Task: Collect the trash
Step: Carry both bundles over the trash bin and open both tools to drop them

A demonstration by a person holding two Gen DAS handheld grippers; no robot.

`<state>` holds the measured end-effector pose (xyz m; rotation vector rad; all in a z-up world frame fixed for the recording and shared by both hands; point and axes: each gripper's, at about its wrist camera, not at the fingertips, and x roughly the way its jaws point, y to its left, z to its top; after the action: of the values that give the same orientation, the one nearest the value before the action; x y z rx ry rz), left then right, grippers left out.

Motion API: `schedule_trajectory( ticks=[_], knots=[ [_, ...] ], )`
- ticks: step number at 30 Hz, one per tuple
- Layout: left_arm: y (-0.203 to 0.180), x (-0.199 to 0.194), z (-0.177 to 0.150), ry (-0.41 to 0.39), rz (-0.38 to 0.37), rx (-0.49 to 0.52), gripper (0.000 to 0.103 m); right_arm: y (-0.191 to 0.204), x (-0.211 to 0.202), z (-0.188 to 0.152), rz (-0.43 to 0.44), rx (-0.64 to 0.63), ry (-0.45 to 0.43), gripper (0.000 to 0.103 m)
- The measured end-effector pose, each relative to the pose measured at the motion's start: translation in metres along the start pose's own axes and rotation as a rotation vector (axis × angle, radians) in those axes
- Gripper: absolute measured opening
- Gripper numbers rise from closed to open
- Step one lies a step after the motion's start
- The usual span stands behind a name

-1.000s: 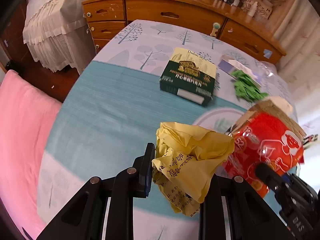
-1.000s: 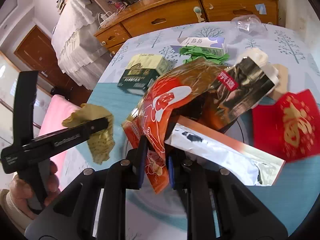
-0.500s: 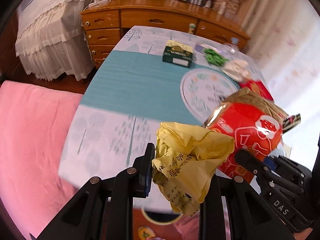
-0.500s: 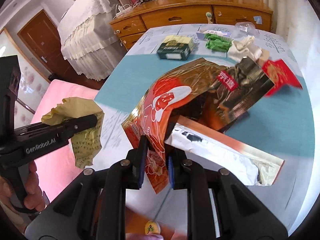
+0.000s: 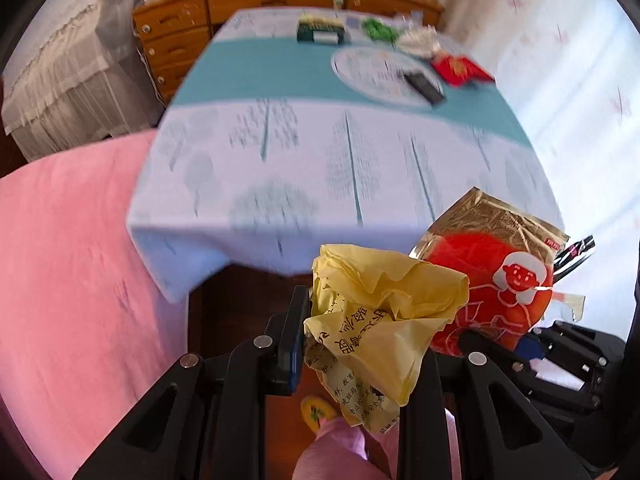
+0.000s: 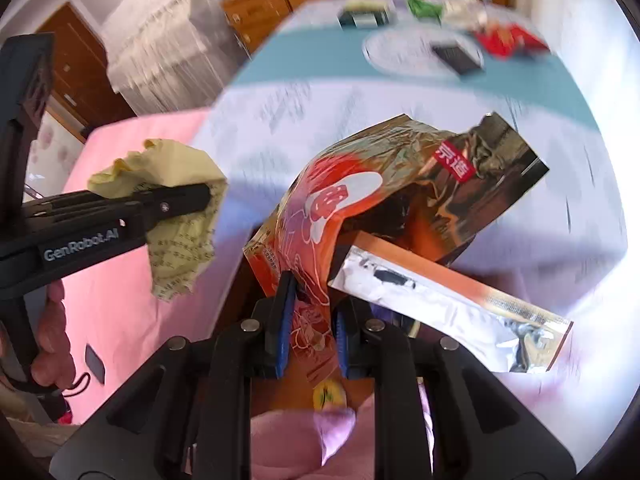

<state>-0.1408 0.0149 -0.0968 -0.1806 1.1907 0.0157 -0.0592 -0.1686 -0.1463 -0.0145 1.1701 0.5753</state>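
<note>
My left gripper is shut on a crumpled yellow paper wrapper with printed text; its right finger is hidden behind the paper. In the right wrist view the right gripper is shut on the lower corner of a red and gold snack bag. A silver and orange foil packet sticks out to the right beside that bag; whether the pads hold it too I cannot tell. The same bag shows just right of the yellow paper. Both grippers hang beyond the table's near edge.
The table, under a white and teal cloth, holds a green box, a green wrapper, a red envelope and a black item. Pink bedding lies left. A wooden dresser stands behind. A slippered foot is below.
Both grippers have drawn back from over the table to beyond its near edge, over the floor. The table's items have shrunk into the distance. Neither grip has changed.
</note>
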Motion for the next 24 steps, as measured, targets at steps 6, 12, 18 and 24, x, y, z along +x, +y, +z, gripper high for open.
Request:
schedule_trajectory(
  ticks=[6, 12, 18, 24],
  knots=[
    [-0.009, 0.06, -0.04, 0.09, -0.018, -0.035, 0.024, -0.021, 0.038, -0.064, -0.041, 0.042, 0.139, 0.015],
    [-0.015, 0.166, -0.083, 0.142, 0.011, -0.062, 0.024, -0.062, 0.124, -0.121, -0.08, 0.071, 0.267, 0.016],
    [-0.017, 0.26, -0.099, 0.133, 0.032, -0.092, 0.024, -0.101, 0.22, -0.159, -0.131, 0.038, 0.331, 0.016],
    [-0.01, 0.322, -0.107, 0.133, 0.044, -0.098, 0.024, -0.123, 0.274, -0.185, -0.127, 0.015, 0.351, 0.016]
  ],
)
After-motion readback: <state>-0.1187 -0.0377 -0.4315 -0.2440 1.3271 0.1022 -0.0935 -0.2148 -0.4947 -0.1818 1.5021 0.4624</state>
